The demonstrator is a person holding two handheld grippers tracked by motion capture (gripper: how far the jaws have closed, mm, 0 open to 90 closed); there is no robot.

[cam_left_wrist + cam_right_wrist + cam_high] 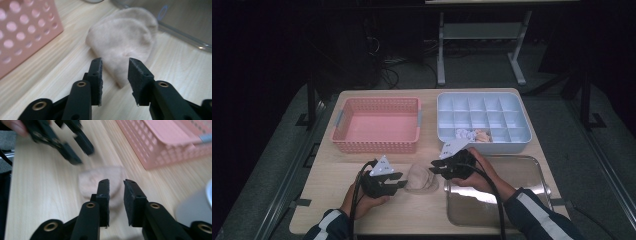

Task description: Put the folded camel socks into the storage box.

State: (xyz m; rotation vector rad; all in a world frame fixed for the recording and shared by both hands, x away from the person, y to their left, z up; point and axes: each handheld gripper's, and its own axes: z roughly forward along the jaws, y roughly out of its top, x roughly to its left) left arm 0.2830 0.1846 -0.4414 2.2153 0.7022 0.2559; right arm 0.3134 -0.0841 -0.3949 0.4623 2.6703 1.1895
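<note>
Left gripper (115,67): jaws part open, nothing pinched; tips just short of the beige sock (125,42)
Right gripper (116,185): jaws narrowly apart, empty; held above the sock
Sock: flat on the wooden table (337,205); between pink basket (377,125) and metal tray (522,175)

**Beige sock lies folded on wooden surface**

A small beige sock (422,178) of soft, fuzzy knit lies flat on the pale wood surface (332,200), folded over on itself so that two rounded layers overlap. It rests free, with nothing gripping it, near the front, between the pink perforated basket (377,125) behind it and the metal tray (512,195), its edge just beside the tray's rim.
</note>
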